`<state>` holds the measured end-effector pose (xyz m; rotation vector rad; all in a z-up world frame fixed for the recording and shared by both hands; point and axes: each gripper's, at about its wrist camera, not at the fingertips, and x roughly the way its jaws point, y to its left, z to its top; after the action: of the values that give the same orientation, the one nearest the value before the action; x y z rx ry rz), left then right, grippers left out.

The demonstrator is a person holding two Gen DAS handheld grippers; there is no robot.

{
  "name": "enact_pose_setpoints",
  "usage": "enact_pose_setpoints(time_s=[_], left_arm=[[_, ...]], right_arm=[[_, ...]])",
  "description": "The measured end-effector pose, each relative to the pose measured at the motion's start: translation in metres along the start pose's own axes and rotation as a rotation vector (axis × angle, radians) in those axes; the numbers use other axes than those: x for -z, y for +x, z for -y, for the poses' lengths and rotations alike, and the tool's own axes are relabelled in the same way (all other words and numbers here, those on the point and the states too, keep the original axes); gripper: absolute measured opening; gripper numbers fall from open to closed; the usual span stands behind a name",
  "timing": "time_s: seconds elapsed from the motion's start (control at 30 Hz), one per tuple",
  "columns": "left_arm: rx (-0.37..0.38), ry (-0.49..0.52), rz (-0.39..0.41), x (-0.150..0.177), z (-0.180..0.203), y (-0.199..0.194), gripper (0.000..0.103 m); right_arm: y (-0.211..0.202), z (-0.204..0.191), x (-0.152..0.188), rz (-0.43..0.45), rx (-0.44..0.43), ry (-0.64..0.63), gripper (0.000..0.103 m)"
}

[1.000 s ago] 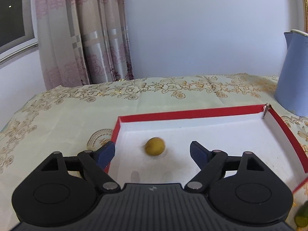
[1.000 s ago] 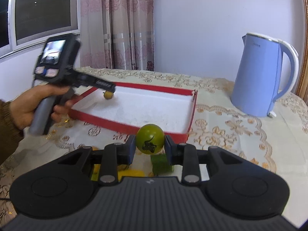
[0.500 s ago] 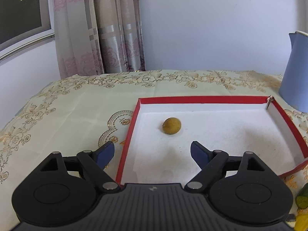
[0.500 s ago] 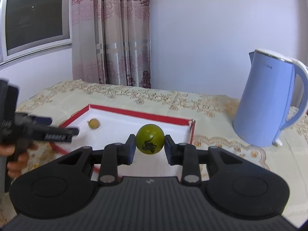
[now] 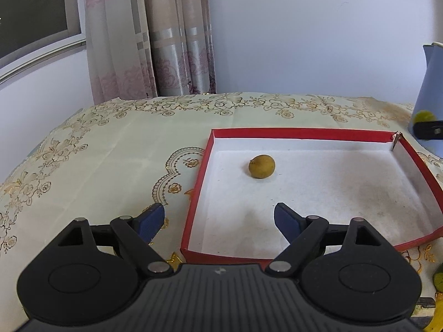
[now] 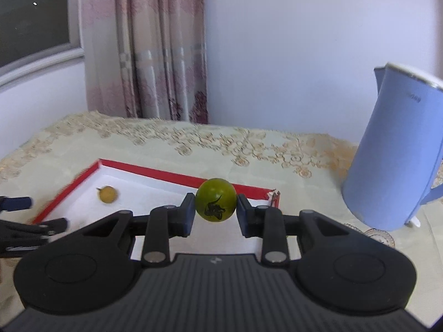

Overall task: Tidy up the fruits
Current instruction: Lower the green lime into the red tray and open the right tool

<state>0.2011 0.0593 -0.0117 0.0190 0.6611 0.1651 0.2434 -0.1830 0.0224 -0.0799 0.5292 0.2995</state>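
Observation:
A red-walled tray with a white floor (image 5: 199, 182) lies on the table; it also shows in the right wrist view (image 6: 69, 191). A small yellow-brown fruit (image 5: 261, 166) lies inside it near the far left corner, also in the right wrist view (image 6: 108, 194). My left gripper (image 5: 218, 222) is open and empty, over the tray's near left wall. My right gripper (image 6: 215, 211) is shut on a green round fruit with a black mark (image 6: 216, 204), held above the tray's far right part. That fruit shows small at the left wrist view's right edge (image 5: 423, 116).
A light blue kettle (image 6: 396, 160) stands right of the tray, also at the left view's right edge (image 5: 433, 83). The table wears a cream cloth with gold flowers (image 5: 110, 149). Green and yellow fruit bits (image 5: 438, 279) lie at the near right. Curtains and a wall stand behind.
My left gripper has drawn back and to the left from the tray, still open. My right gripper has lifted the green fruit and carried it forward over the tray.

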Motion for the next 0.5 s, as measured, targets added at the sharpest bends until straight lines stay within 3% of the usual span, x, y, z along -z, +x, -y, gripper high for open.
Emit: enact_pose_setpoints(time_s=[0.5], left_arm=[[-0.006, -0.006, -0.019, 0.001, -0.010, 0.008, 0.087]], right_arm=[[0.080, 0.003, 0.006, -0.144, 0.057, -0.008, 0.030]])
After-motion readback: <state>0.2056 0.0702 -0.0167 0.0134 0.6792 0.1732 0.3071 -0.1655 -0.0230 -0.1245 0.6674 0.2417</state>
